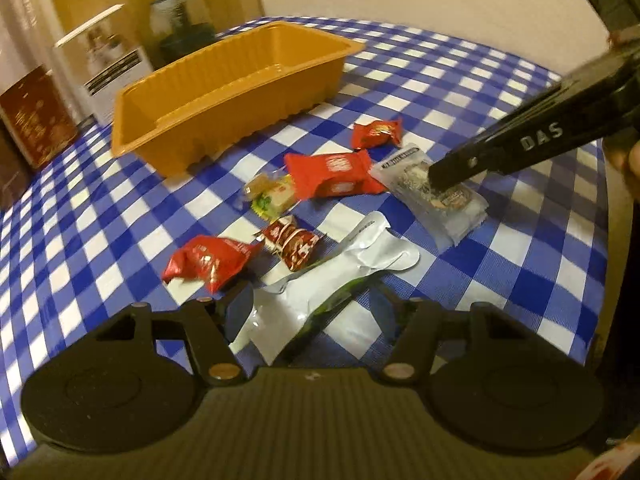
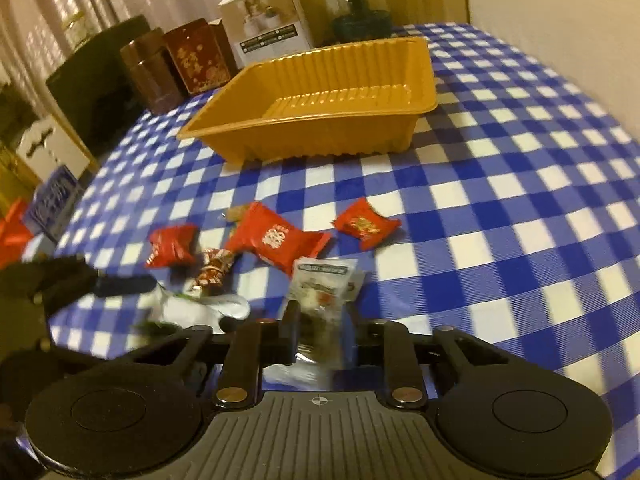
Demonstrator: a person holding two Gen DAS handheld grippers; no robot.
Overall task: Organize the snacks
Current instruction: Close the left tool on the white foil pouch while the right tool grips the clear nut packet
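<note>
An empty orange plastic tray point(image 1: 224, 92) point(image 2: 320, 108) stands at the back of the checked table. Several wrapped snacks lie in front of it: red packets point(image 1: 332, 174) point(image 2: 276, 240), a small red one point(image 1: 376, 133) point(image 2: 366, 226), a crumpled red one point(image 1: 204, 260) point(image 2: 172, 246). My right gripper point(image 2: 320, 320) point(image 1: 440, 178) has its fingers on either side of a clear packet point(image 2: 320, 292) point(image 1: 436, 196). My left gripper point(image 1: 310, 312) point(image 2: 132, 284) is open around a white-and-green packet point(image 1: 340, 284) point(image 2: 200, 306).
Boxes and tins point(image 2: 192, 56), a white carton point(image 2: 268, 20) point(image 1: 108, 52) and a glass jar point(image 2: 360, 4) point(image 1: 182, 16) stand behind the tray. The blue-and-white tablecloth point(image 2: 520, 200) extends to the right. The table edge curves at the far right.
</note>
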